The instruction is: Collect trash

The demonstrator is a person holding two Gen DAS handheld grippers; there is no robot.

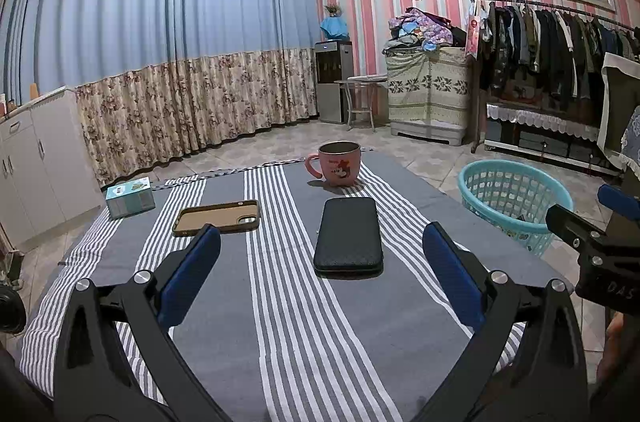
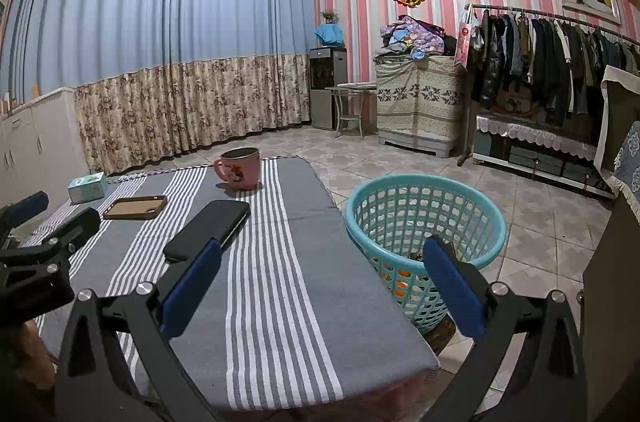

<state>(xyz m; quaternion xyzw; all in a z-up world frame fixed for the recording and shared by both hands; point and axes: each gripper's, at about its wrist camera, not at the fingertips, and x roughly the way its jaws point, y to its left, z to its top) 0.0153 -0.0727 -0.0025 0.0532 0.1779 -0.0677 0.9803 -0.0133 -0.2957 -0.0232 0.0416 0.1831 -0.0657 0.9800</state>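
A turquoise plastic basket (image 2: 424,218) stands on the floor right of the table, with some scraps at its bottom; it also shows in the left wrist view (image 1: 516,198). My left gripper (image 1: 320,242) is open and empty above the striped tablecloth (image 1: 280,322), just short of a black phone (image 1: 348,234). My right gripper (image 2: 322,254) is open and empty over the table's right edge, its right finger in front of the basket. The right gripper's body shows in the left wrist view (image 1: 600,246), and the left gripper's in the right wrist view (image 2: 44,242).
On the table lie a brown phone case (image 1: 218,216), a pink mug (image 1: 340,162) at the far end and a small light-blue box (image 1: 130,198) at the far left. White cabinets (image 1: 36,158) stand left. A clothes rack (image 1: 560,46) lines the right wall.
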